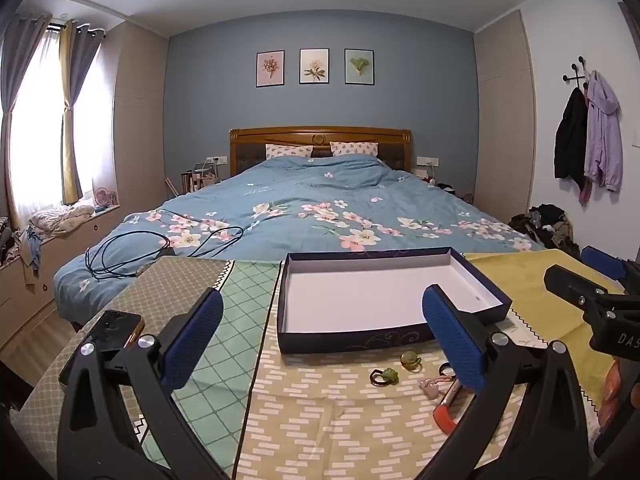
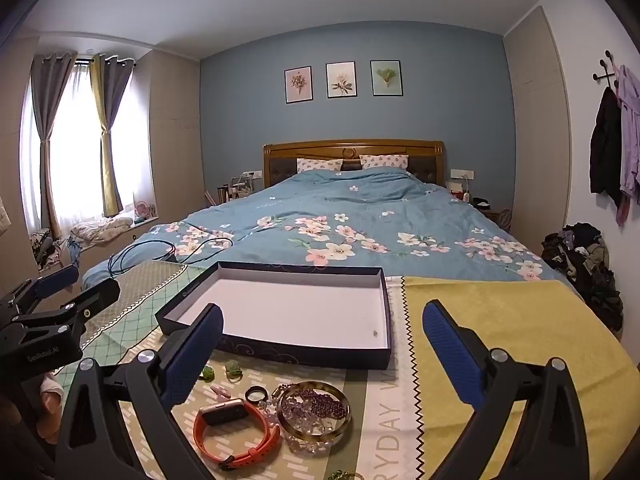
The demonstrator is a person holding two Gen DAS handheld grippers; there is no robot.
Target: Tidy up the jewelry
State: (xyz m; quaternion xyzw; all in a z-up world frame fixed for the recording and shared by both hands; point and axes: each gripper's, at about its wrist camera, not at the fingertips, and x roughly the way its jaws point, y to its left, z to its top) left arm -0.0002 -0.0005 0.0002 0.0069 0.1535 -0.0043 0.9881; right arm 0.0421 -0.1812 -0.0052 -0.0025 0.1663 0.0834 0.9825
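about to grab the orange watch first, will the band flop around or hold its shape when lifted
The orange smartwatch lies with its strap curled in a closed loop, so it will probably hold that shape, flexing somewhat. The band looks rubbery, so the open right gripper should grip it without slipping. The screen end may hang lower.

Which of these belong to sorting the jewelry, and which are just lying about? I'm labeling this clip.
Job: empty box, orange watch, bangle with beads, dark ring, green hair ties.

Lying about: phone, cables on the bed.
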